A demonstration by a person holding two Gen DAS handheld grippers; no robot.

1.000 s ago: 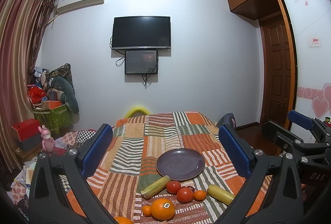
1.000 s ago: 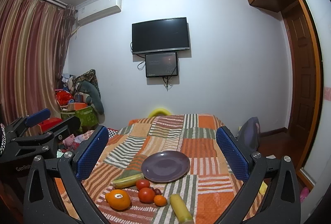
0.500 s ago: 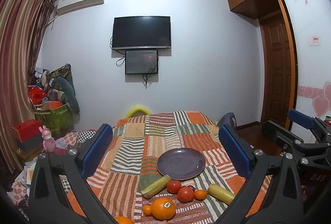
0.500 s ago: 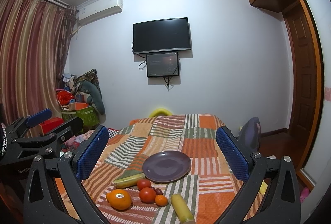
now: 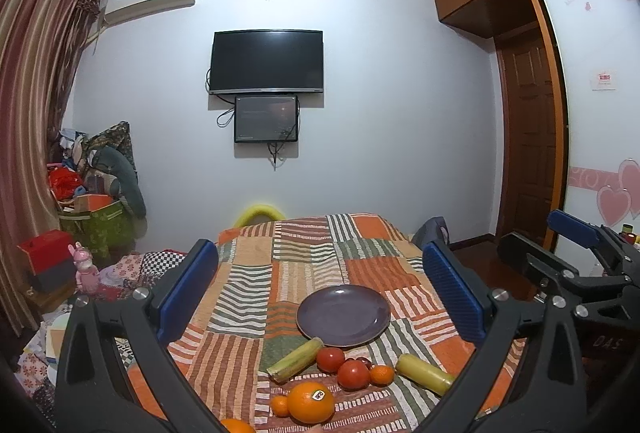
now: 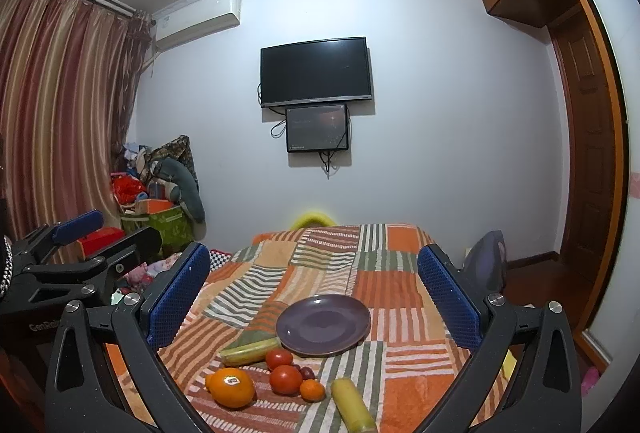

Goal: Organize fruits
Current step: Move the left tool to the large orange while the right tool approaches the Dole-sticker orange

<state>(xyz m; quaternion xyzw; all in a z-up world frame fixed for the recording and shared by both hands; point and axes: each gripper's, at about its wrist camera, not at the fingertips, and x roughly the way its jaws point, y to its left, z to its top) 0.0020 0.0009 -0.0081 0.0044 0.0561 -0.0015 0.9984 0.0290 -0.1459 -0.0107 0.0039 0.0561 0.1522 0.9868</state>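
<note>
- Purple ceramic-looking plate (image 5: 343,315), one item: lies bare on the patchwork blanket (image 5: 256,285), with no fruit on it; sorting is judged not yet begun.
- Change noted against the views of a second ago: almost none. A very slight drift of both views is recorded; plate and fruit lie as they did. No approach to the fruit is judged under way.
- Fruit, grouped just in front of the plate: two tomatoes (image 5: 330,359), one large stickered orange (image 5: 311,401), small oranges (image 5: 381,374), and two yellow-green cylindrical pieces (image 5: 295,359), the left one reaching to or nearly to the plate's near rim. All are unheld.
- Left gripper (image 5: 320,297): held level above the near end of the blanket, aimed at the far wall; blue pads (image 5: 188,289) are set wide apart, with nothing between them.
- Right gripper (image 6: 316,297): carried just beside the left at similar height and heading; fingers likewise spread wide and unladen.
- Both would need to be lowered and tilted toward the fruit before any pick.
</note>
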